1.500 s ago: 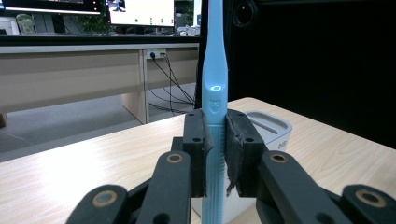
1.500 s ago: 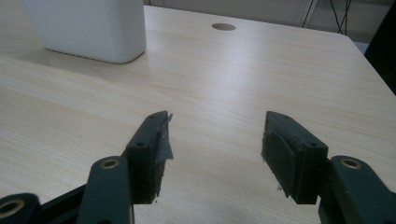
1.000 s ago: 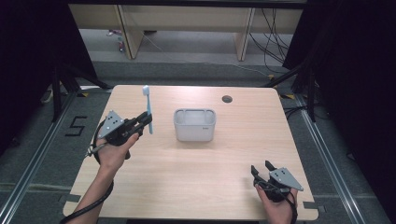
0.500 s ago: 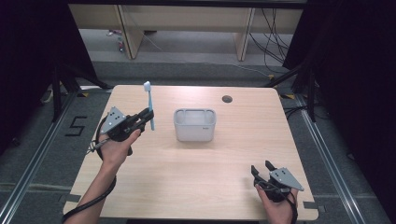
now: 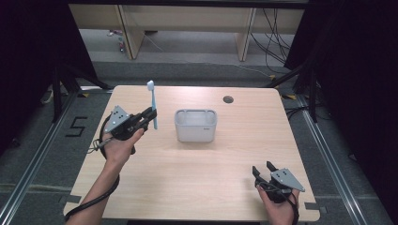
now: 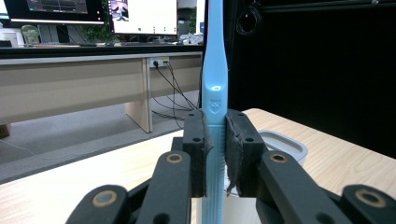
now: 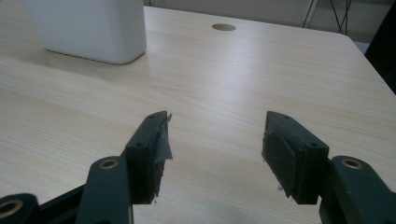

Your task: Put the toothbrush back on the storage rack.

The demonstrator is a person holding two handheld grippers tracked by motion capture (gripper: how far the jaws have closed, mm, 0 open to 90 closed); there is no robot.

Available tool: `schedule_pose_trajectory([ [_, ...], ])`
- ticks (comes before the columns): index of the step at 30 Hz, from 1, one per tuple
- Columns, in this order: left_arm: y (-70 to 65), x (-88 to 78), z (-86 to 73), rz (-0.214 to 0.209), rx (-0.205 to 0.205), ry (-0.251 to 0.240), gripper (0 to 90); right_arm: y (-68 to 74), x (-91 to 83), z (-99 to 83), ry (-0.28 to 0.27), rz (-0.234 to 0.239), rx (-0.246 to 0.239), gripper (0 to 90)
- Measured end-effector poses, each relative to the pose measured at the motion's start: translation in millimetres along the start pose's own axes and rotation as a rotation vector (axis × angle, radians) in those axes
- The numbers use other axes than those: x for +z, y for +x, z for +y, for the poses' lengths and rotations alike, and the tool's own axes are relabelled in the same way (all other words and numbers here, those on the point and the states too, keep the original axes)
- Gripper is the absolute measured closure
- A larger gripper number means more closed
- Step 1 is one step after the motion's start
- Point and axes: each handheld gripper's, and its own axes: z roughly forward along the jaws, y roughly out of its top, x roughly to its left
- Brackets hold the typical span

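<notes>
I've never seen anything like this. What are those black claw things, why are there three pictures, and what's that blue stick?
A person sits at a table, holding a hand-operated gripper in each hand. One picture looks down from above; the other two come from cameras riding on the grippers, looking along their black jaws. The left gripper is clamped on a blue toothbrush, held upright with its bristles on top. The right gripper rests open near the table's near edge, holding nothing. A white tub stands mid-table, likely where the toothbrush is headed.
</notes>
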Motion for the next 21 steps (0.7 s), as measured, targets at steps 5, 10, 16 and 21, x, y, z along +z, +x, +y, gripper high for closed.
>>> schedule_pose_trajectory([
  [5, 0.4, 2.5, 1.9, 0.001, 0.004, -0.004, 78.6, 2.1, -0.7, -0.1, 0.008, -0.006, 0.022, 41.7],
  [10, -0.9, 5.4, 2.2, 0.0, 0.003, -0.007, 78.5, 1.7, -0.5, -0.1, 0.006, -0.005, 0.015, 41.7],
  [16, -1.9, 10.0, 2.0, 0.003, -0.001, -0.014, 78.5, -0.4, 0.1, 0.1, 0.0, 0.004, -0.007, 41.8],
  [21, -2.3, 14.2, 2.8, 0.002, -0.004, -0.022, 78.6, -0.5, 0.3, 0.1, 0.0, 0.003, -0.005, 41.8],
])
